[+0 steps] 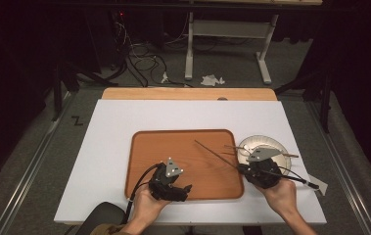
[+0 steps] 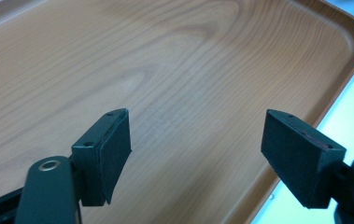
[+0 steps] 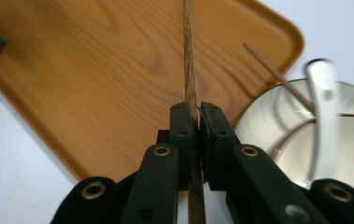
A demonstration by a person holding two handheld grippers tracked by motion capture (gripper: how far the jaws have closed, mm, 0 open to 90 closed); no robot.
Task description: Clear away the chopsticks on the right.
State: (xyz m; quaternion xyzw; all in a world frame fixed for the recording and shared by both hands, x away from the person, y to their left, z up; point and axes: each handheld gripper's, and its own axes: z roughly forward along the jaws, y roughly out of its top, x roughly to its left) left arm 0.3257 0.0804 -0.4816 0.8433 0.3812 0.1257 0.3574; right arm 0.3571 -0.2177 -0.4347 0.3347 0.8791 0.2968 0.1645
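A brown wood-grain tray [image 1: 173, 147] lies in the middle of the white tabletop. My right gripper [image 3: 196, 109] is shut on a dark wooden chopstick [image 3: 188, 56], which points out over the tray [image 3: 95, 70]. In the high view this chopstick [image 1: 217, 153] slants up and left from the right gripper [image 1: 243, 168] at the tray's right edge. My left gripper [image 2: 195, 135] hangs open with nothing between its jaws, low over the tray [image 2: 165, 60] near its corner. From above, the left gripper [image 1: 185, 188] sits at the tray's front edge.
A white plate [image 1: 251, 143] stands just right of the tray. On the plate [image 3: 268, 116] rest a second chopstick [image 3: 277, 74] and a white spoon [image 3: 322, 107]. A scrap of paper [image 1: 320, 185] lies at the front right. Floor cables and a stand are beyond the table.
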